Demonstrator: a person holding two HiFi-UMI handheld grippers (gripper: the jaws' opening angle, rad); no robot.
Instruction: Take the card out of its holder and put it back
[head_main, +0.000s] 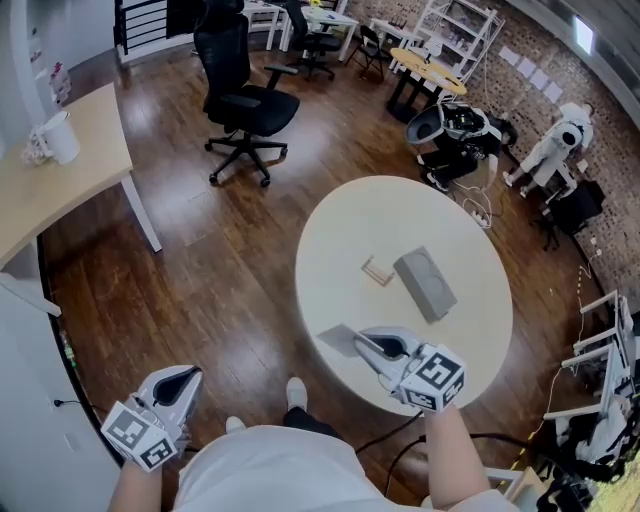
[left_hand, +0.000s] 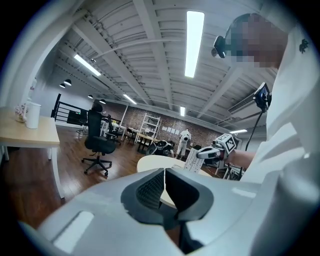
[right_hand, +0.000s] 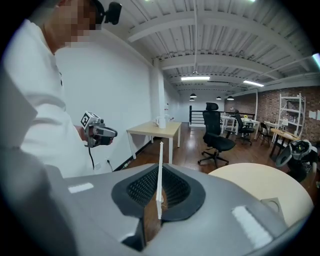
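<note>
In the head view the small wooden card holder (head_main: 378, 270) lies on the round white table (head_main: 340, 225), with no card in it. My right gripper (head_main: 367, 346) hovers over the table's near edge, shut on a pale card (head_main: 338, 340) that sticks out to the left. In the right gripper view the card (right_hand: 160, 160) stands edge-on between the pads of the right gripper (right_hand: 159, 189). My left gripper (head_main: 183, 380) hangs off the table at lower left, over the floor. In its own view the left gripper (left_hand: 164, 182) is shut with nothing in it.
A grey box (head_main: 425, 283) lies on the table just right of the holder. A black office chair (head_main: 245, 105) stands on the wood floor beyond. A light wooden desk (head_main: 70, 175) with a white jug (head_main: 60, 135) is at far left. Equipment clutters the back right (head_main: 455, 130).
</note>
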